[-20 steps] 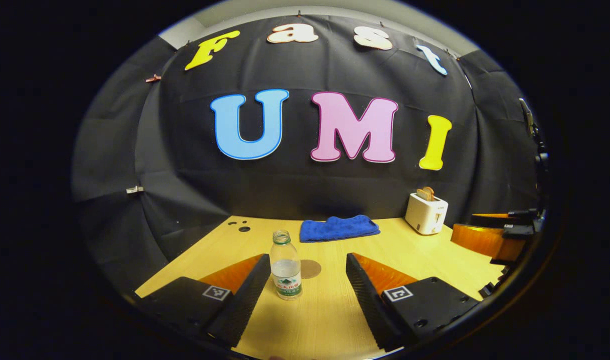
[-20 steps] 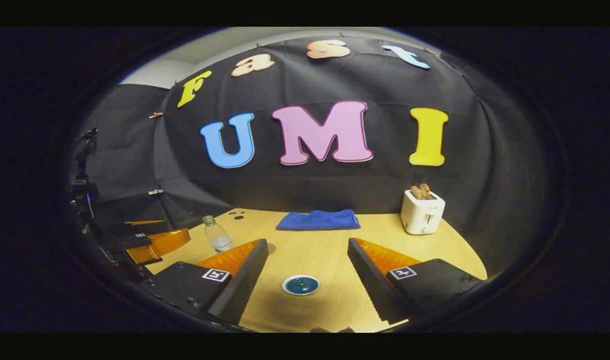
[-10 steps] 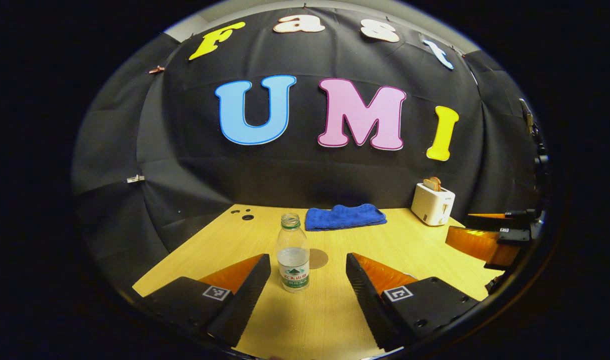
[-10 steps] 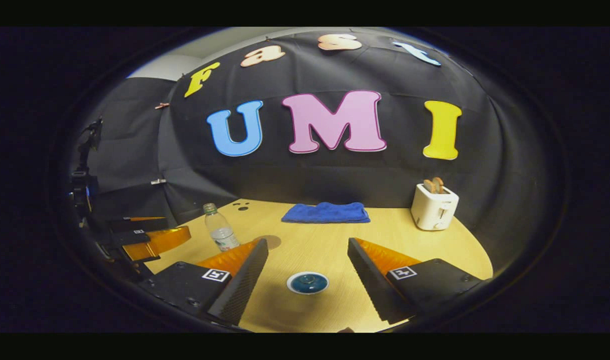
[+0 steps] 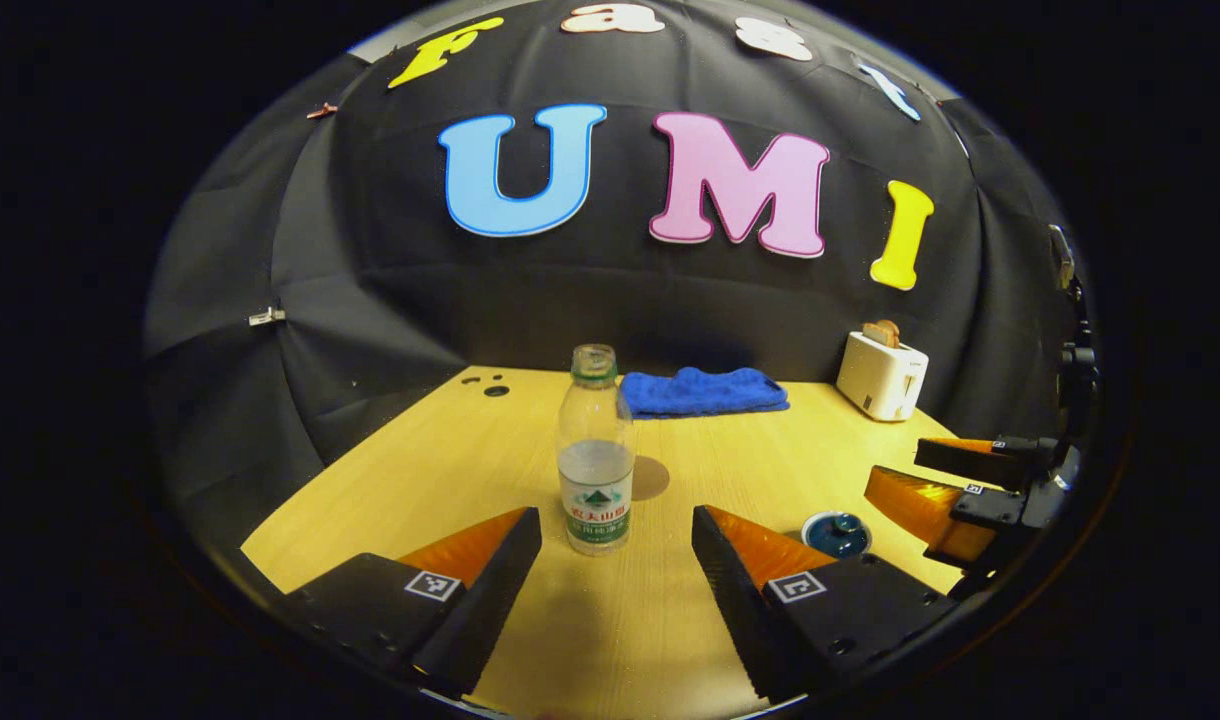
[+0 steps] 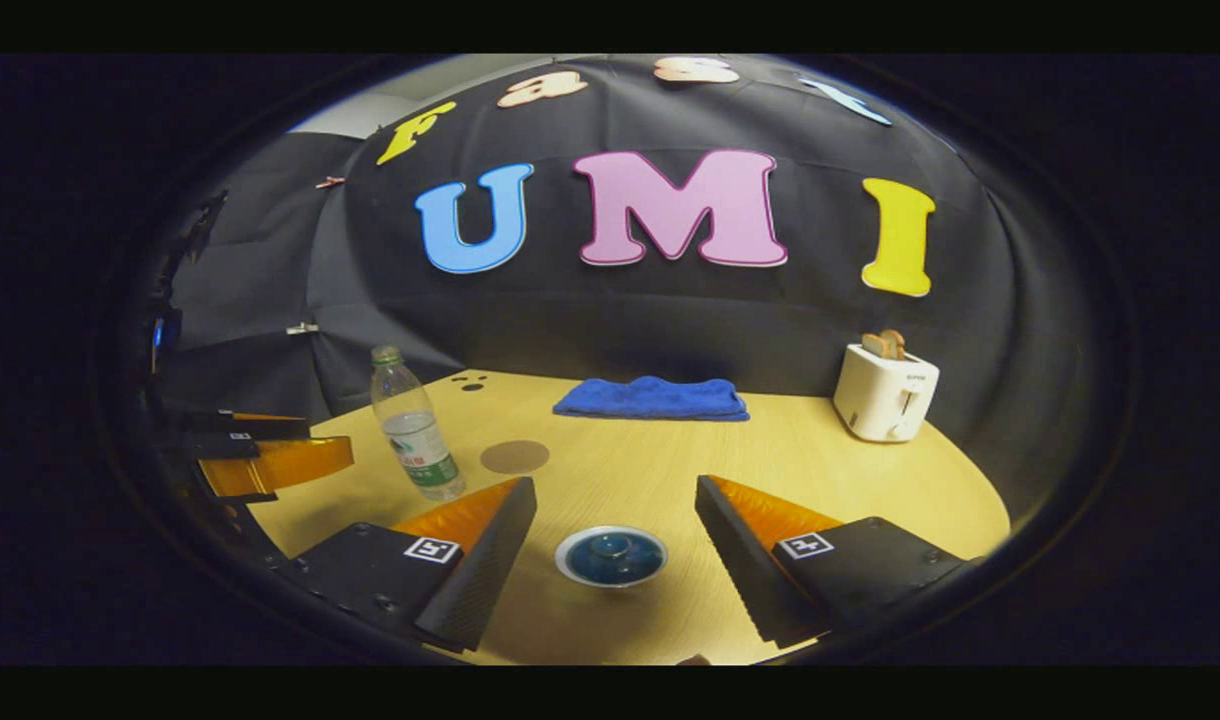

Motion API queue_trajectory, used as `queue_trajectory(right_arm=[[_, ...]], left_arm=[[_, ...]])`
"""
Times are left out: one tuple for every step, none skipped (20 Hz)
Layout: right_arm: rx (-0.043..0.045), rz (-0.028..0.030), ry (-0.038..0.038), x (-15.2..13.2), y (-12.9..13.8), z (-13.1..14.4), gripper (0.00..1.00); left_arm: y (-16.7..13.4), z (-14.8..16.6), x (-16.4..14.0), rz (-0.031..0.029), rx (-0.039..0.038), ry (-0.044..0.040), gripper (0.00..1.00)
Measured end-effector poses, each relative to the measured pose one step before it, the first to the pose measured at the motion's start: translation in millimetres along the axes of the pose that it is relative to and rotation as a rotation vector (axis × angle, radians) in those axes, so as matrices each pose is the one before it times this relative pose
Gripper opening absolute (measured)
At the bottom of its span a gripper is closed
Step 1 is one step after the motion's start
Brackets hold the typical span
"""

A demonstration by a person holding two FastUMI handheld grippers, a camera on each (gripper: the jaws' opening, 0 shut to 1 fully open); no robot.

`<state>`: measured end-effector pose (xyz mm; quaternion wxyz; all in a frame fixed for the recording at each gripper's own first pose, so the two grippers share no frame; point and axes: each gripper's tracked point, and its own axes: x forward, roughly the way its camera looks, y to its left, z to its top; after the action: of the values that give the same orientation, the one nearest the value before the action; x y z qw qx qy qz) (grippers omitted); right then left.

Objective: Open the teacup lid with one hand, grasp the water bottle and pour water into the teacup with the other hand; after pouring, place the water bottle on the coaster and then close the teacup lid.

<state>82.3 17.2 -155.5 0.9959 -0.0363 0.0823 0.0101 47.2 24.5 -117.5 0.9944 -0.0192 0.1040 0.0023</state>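
1. Clear plastic, uncapped and about half full, the water bottle (image 5: pixel 595 455) stands upright toward the left side of the wooden tabletop (image 5: pixel 430 470), just ahead of the left gripper (image 5: pixel 616 560), whose jaws stand wide apart and touch nothing.
2. I judge the bottle light and thin-walled: it will dent under a hard squeeze and, with no cap, can spill. The labelled band low on its body looks the firmest place to grip.
3. Just behind and right of the bottle lies the round brown coaster (image 6: pixel 514 456), bare, nearer the tabletop's far edge.
4. At the far edge sits a folded blue cloth (image 6: pixel 653 399).
5. Nearer the front edge, the teacup (image 6: pixel 611 557) stands between the fingers of the right gripper (image 6: pixel 615 560), untouched, its dark blue lid with a centre knob on. The jaws are spread wide.
6. The cup looks ceramic: stiff, glossy, probably slippery and breakable. The small knob is the natural hold for lifting the lid.
7. Toward the far right corner stands a white toaster (image 6: pixel 884 392).
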Motion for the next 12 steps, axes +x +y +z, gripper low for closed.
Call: queue_trajectory(right_arm=[[-0.00268,-0.00800,0.00581,3.94,-0.47,-10.25,0.99],[-0.00446,-0.00673,0.00299,4.20,-0.24,-7.25,0.99],[-0.00447,-0.00490,0.00202,4.34,-0.15,-6.66,0.99],[-0.00417,-0.00299,0.00143,4.17,0.12,-4.98,0.99],[-0.00105,0.00045,0.00684,3.51,-0.76,-6.25,0.99],[0.00259,0.00161,0.00652,3.19,0.17,-5.71,0.99],[-0.00042,0.00007,0.00691,2.58,1.90,-5.39,0.99],[-0.00345,0.00373,0.00661,2.62,1.58,-4.14,0.99],[-0.00803,0.00152,0.00042,0.57,1.51,-3.21,0.99],[-0.00877,0.00111,-0.00249,1.15,0.45,-1.00,0.99],[-0.00311,0.00658,-0.00905,-0.07,0.39,-0.04,0.98],[-0.00287,0.00291,-0.00376,0.73,0.13,-0.45,0.97]], left_arm=[[-0.61,-5.26,5.42,-0.00910,-0.00265,0.01057,0.96],[0.14,-7.00,6.56,-0.00592,-0.00254,0.00432,0.96],[-0.51,-3.87,3.79,-0.00592,-0.00089,0.00310,0.96],[-0.03,-4.06,3.43,-0.00256,-0.00183,0.00345,0.95],[0.28,-3.01,2.06,0.00001,-0.00421,0.00572,0.96],[1.05,-1.90,1.79,0.00239,-0.00554,-0.00176,0.96],[0.46,-1.22,1.45,0.00081,-0.00883,-0.00274,0.96],[0.47,-4.10,1.43,0.00075,-0.01243,-0.00118,0.96],[1.14,-1.71,1.45,0.00137,-0.01380,0.00149,0.96],[-0.51,-4.55,0.95,0.00036,-0.01423,0.00286,0.96],[0.21,-2.82,0.89,0.00213,-0.00713,0.00234,0.95],[2.68,-4.44,1.21,0.00869,0.00717,-0.00050,0.96]])
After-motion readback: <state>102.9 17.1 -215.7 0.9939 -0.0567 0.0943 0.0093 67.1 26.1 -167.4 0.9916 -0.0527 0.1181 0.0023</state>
